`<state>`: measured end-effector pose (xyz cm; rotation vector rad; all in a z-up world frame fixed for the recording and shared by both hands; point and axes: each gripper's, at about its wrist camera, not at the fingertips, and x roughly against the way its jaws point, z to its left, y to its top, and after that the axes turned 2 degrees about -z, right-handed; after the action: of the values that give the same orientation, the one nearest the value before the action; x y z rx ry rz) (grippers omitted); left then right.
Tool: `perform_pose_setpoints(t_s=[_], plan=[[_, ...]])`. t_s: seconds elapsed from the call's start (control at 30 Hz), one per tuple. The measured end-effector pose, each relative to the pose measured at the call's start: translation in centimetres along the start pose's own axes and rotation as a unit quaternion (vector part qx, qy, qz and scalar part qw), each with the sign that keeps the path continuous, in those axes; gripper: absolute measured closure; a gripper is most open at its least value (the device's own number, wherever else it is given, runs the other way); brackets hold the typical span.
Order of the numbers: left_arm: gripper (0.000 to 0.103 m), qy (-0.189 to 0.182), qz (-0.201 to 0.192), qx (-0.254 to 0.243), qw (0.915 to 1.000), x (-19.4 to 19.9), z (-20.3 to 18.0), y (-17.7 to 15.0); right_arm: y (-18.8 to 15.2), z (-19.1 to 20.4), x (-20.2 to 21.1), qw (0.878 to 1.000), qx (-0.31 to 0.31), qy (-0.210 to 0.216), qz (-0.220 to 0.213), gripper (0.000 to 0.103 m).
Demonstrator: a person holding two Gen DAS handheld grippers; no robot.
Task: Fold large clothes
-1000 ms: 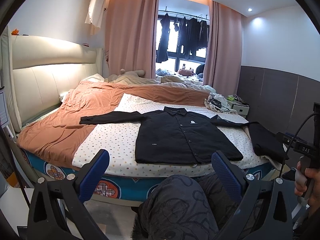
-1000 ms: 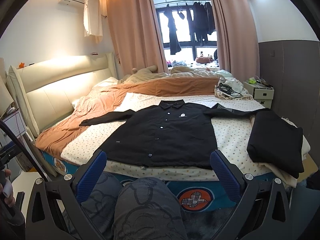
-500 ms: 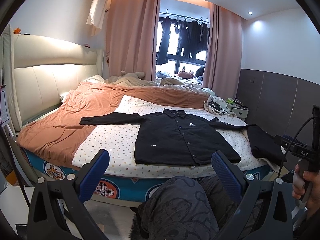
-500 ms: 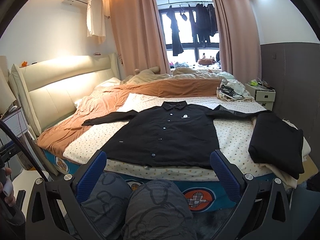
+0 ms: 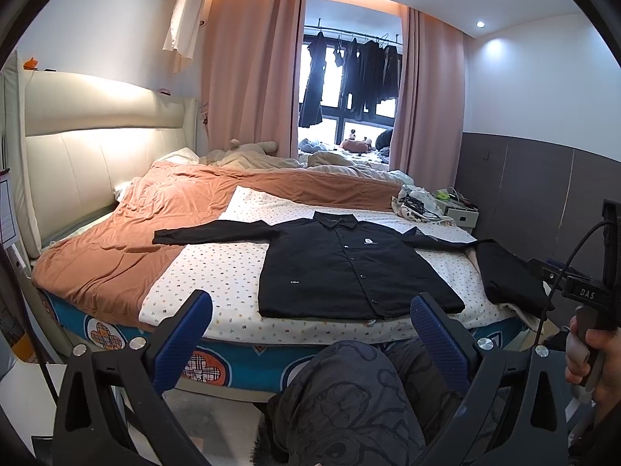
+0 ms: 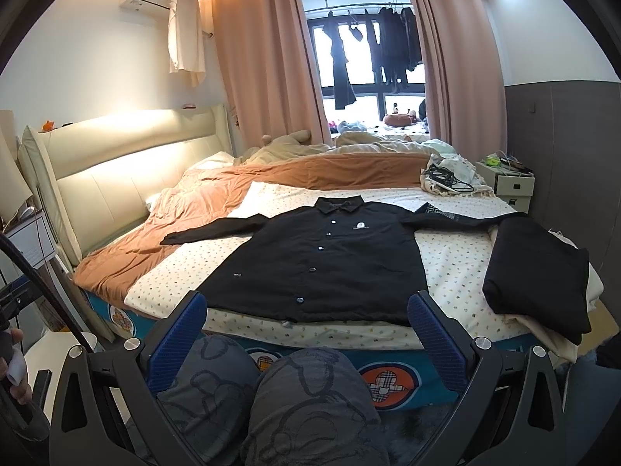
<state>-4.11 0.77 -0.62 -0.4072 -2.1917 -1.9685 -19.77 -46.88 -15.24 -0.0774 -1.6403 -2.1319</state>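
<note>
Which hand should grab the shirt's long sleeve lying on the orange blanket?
Probably the left. That sleeve stretches toward the left gripper's side of the black shirt. The right gripper faces the shirt's other half, nearer the folded black pile. Both are open and empty.

From my claws the room looks sharp and evenly lit, warm glow above the headboard (image 5: 97,147), overexposed window (image 6: 365,77) behind it, fisheye-bent black edges.
</note>
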Motion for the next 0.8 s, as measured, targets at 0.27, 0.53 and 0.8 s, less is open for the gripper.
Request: perform_pose_setpoints(t_s=[0.27,0.53,0.8], plan=[[0.000,-0.003,-0.005,-0.001,1.0000,0.7,-0.2,0.1,-0.1,0.1,0.5,1.000,0.001,0.000,-0.006,0.000],[0.000,-0.001,-0.006,0.003,1.0000,0.8,0.0,0.2,-0.2,0.1,0.2,1.000,0.000,0.005,-0.005,0.000],[0.000,0.006,-0.011,0.007,0.9999,-0.5,0.4,0.5,0.5,-0.3,-1.4,1.000,0.000,0.007,-0.008,0.000]])
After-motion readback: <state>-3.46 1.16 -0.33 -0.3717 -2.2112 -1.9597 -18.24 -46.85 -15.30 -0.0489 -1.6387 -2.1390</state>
